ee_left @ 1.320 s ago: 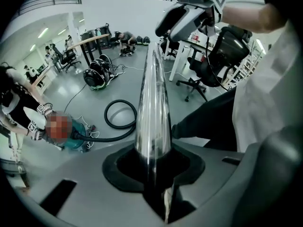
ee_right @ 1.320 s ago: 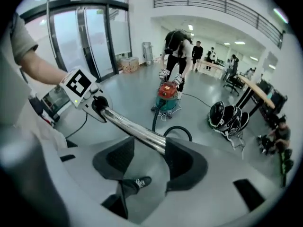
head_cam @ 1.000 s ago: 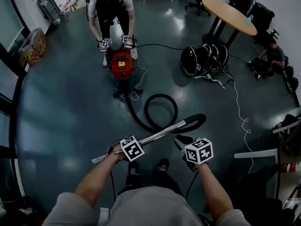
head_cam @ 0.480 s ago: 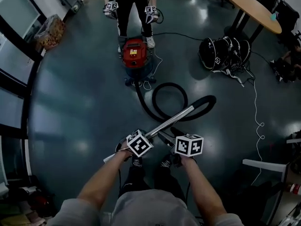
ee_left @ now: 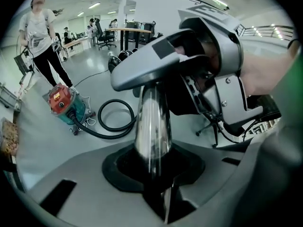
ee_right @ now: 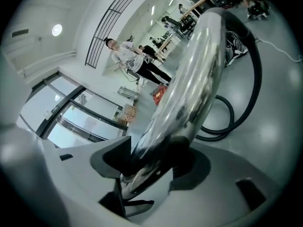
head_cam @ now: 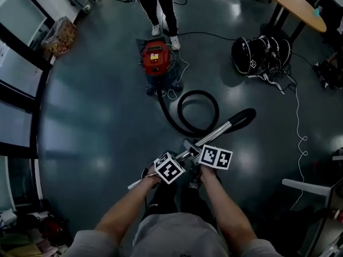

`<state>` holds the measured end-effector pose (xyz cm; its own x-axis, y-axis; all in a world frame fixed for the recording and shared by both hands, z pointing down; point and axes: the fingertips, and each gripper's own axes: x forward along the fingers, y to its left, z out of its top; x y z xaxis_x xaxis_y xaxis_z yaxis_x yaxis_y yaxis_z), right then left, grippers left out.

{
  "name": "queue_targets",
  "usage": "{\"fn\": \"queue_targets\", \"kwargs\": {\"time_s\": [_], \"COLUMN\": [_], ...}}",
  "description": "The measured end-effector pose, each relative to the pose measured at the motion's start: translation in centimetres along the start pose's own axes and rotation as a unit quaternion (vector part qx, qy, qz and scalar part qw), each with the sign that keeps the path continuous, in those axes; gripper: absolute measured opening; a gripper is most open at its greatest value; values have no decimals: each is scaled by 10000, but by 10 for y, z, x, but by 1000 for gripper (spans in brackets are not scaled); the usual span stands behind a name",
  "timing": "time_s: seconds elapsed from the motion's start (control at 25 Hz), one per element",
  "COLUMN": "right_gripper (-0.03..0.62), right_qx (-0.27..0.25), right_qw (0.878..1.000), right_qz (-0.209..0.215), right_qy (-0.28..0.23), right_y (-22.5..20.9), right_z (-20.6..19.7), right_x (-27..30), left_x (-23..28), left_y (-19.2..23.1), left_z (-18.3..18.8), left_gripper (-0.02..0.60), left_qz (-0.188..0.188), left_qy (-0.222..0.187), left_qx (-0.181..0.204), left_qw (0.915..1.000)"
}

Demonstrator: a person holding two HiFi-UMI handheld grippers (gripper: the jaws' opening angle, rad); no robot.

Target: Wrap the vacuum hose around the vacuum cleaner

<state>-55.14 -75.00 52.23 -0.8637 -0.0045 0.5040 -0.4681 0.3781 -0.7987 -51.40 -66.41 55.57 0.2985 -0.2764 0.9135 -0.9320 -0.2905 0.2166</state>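
Dark, glossy floor fills the room, with tall windows along its left edge and a bin of bright scraps near the far left corner. Toward the far middle of the floor stands the red vacuum cleaner, upright, with a standing person just behind it. The black vacuum hose leaves the cleaner's base, lies on the floor in one open loop and ends at the dark cuff of a shiny metal tube. None of the hose is wound around the cleaner.

The tube slants from the cuff down toward the near edge of the floor, lifted by both arms. The left gripper is clenched on the tube's lower stretch, its dark pads tight against the metal. Just up the tube, the right gripper has the same tube between its jaws; they have just been closing in on it, yet the pads do not clearly press it.

Farther right, black round cases sit on the floor beside a round wooden table at the far right corner, and a thin white cable trails along the right edge.
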Motion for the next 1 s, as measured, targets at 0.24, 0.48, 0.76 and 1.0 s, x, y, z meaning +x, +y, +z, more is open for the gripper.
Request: {"fn": "queue_targets", "kwargs": {"time_s": [0.24, 0.48, 0.76, 1.0], "right_gripper": [216, 216, 216, 216], "right_qx": [-18, -213, -185, -213], "right_qw": [9997, 9993, 9980, 9974], "right_qz": [-224, -286, -514, -643], "right_qy": [-23, -139, -329, -263], "right_y": [3, 27, 37, 42], "right_z": [12, 41, 79, 94], "right_x": [11, 40, 70, 90], "left_x": [2, -17, -60, -77], "left_y": [10, 42, 90, 122], "left_z": [1, 1, -58, -85], "left_gripper": [126, 189, 255, 287], "left_qz": [-71, -268, -725, -871], "left_qy": [-221, -353, -219, -146], "left_qx": [98, 566, 504, 514], "left_qw": [9997, 9974, 9959, 9948]}}
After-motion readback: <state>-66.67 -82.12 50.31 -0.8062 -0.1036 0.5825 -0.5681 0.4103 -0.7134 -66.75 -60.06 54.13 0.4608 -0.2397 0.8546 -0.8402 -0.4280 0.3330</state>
